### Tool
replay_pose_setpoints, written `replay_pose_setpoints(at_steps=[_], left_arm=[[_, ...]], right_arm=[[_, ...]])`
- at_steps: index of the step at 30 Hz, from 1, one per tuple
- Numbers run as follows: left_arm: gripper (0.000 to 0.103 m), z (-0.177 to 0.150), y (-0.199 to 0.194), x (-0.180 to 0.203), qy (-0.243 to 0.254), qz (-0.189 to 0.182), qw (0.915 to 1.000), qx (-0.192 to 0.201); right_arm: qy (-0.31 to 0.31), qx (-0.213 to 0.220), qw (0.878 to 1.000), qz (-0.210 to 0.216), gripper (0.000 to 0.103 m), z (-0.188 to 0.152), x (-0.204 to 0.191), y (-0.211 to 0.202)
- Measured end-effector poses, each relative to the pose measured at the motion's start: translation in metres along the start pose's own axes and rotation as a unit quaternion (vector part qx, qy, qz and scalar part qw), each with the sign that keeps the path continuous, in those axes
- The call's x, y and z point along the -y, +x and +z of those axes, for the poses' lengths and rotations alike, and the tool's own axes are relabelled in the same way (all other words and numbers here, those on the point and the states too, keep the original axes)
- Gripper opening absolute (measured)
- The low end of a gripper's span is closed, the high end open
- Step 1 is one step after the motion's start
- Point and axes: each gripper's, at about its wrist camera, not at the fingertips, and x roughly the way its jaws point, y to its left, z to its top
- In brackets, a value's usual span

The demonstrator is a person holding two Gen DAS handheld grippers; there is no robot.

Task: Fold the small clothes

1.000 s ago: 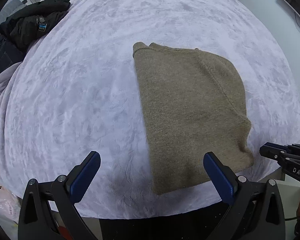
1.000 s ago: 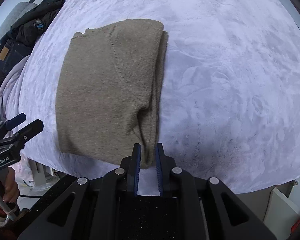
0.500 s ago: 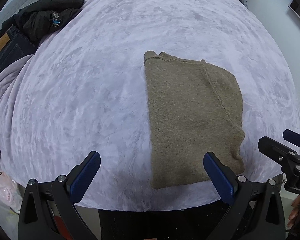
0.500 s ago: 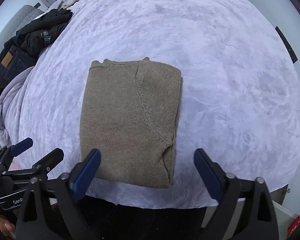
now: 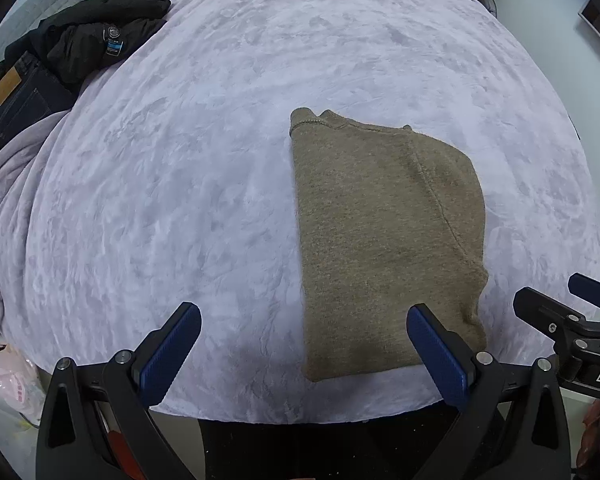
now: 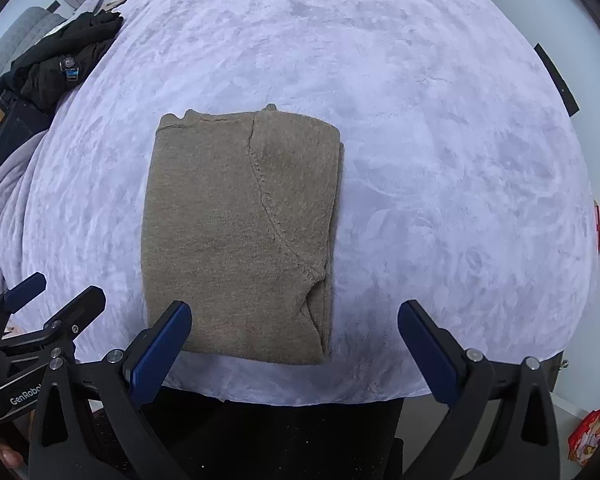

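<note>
While the bed (image 5: 220,160) under its pale lilac cover fills both views, a folded brown sweater (image 6: 240,236) lies flat near its front edge. Both the left claw (image 5: 304,344) and right claw (image 6: 294,336) hang above it, spread wide and empty.

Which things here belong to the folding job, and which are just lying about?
Job: folded olive-brown sweater; left gripper; right gripper; lilac bedspread.
Lying about: black jacket; jeans; snack packet; pink bag.
</note>
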Motion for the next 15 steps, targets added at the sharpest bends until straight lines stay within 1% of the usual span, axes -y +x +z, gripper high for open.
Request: replay_pose_setpoints(at_steps=[6,15], left_arm=[[0.103,-0.0006,-0.0014,0.0025,0.009,0.005,0.9999,0.002],[0.103,-0.0021,-0.0034,0.0030,0.009,0.008,0.9999,0.003]], right_arm=[[-0.001,0.001,1.000,-0.010,0.103,0.0007,-0.0031,-0.0013],[-0.004,0.002,1.000,-0.018,0.103,-0.0003,-0.0062,-0.0033]])
